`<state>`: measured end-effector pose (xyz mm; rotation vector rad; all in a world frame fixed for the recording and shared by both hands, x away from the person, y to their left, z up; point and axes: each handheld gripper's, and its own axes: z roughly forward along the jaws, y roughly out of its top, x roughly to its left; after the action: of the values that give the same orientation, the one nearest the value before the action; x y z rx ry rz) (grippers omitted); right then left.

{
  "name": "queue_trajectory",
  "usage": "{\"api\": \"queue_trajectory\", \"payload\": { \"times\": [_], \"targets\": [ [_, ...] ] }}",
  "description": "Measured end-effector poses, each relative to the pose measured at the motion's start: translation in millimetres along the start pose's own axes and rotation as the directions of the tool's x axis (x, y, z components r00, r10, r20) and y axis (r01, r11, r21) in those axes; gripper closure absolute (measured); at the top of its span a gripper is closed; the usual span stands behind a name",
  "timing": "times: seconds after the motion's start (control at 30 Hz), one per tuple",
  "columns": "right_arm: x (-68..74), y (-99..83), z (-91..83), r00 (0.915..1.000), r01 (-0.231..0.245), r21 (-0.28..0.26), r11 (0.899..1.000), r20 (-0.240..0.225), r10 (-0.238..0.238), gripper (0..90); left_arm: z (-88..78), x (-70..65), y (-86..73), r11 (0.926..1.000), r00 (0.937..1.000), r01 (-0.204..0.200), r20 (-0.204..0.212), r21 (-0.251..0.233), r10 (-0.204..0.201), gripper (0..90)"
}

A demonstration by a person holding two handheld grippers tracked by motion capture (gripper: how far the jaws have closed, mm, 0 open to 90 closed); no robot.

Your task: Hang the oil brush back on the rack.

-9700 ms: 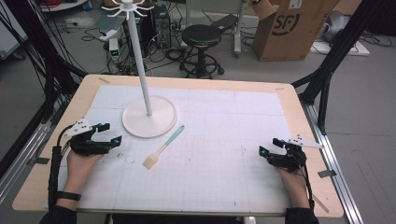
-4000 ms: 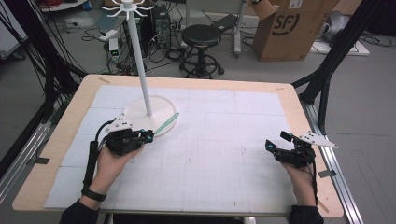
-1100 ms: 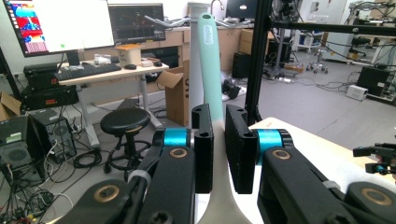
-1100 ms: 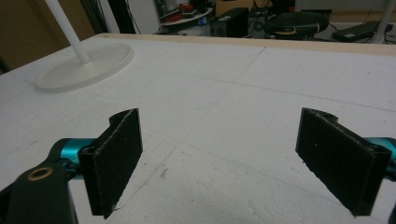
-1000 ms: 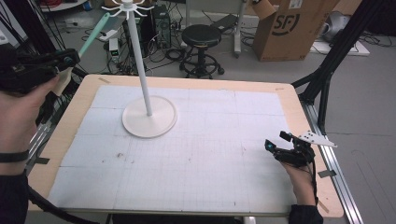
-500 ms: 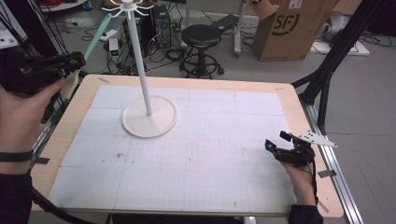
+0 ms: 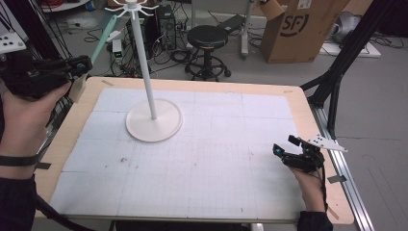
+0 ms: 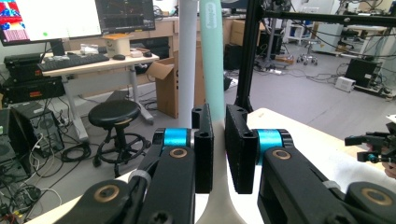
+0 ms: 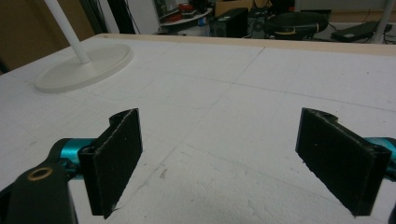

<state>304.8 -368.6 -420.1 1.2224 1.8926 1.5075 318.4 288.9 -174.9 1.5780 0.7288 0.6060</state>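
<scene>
From the high view, the desk (image 7: 308, 115) is a pale wood board covered by a white gridded mat (image 7: 211, 159), scuffed with a few small dark marks. A white stand (image 7: 153, 120) sits on the mat's far left part, its round base flat and its thin pole rising to a ring of hooks at the top. The left gripper (image 7: 79, 65) is held up off the desk's far left corner, clamped on a brush (image 7: 103, 38) whose mint handle slants up toward the hooks while its tan bristles hang below the jaws. The right gripper (image 7: 284, 151) rests low at the mat's near right edge. Behind the desk the grey floor carries a black stool (image 7: 207, 38), a cardboard box (image 7: 300, 29), cables and black frame legs. In the left gripper view, the left gripper (image 8: 218, 149) pinches the brush (image 8: 212, 60) by its handle, which stands just beside the stand's pole (image 8: 187, 60); beyond are the stool (image 8: 113, 114), a table with monitors and a keyboard, and an open lab floor. In the right gripper view, the right gripper (image 9: 233, 163) has its jaws wide apart over bare mat (image 9: 224, 93), with the stand (image 9: 84, 65) well off at the upper left.
</scene>
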Motion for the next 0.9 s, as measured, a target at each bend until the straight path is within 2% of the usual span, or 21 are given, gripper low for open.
{"api": "queue_trajectory", "payload": {
  "times": [0.17, 0.33, 0.57, 0.73, 0.9],
  "targets": [
    [-0.5, -0.2, 0.3, 1.0, 0.002, -0.001, 1.0, -0.001, -0.002, 13.7, 8.0, -1.0, -1.2, 0.9999, 0.9999, -0.005, -0.011, 0.013, 0.005, 82.0],
    [-0.9, -0.1, -0.1, 1.0, 0.004, -0.004, 1.0, -0.002, -0.004, 13.7, 10.3, -2.2, -2.3, 0.9999, 0.9998, -0.017, -0.011, 0.001, 0.017, 82.1],
    [-0.9, -0.1, 0.0, 1.0, 0.003, -0.003, 1.0, -0.003, -0.003, 13.7, -3.7, -1.5, -2.5, 0.9985, 0.9997, -0.021, -0.01, -0.051, 0.02, 82.2],
    [0.2, -0.1, 0.1, 1.0, -0.002, 0.003, 1.0, 0.0, 0.002, 13.7, -12.5, 2.2, -0.7, 0.9973, 0.9998, -0.02, -0.01, -0.071, 0.019, 82.2],
    [0.0, -0.3, 0.5, 1.0, 0.003, 0.003, 1.0, 0.001, -0.003, 13.7, -13.8, 3.6, 1.8, 0.9967, 0.9997, -0.023, -0.007, -0.077, 0.022, 82.2]
  ]
}}
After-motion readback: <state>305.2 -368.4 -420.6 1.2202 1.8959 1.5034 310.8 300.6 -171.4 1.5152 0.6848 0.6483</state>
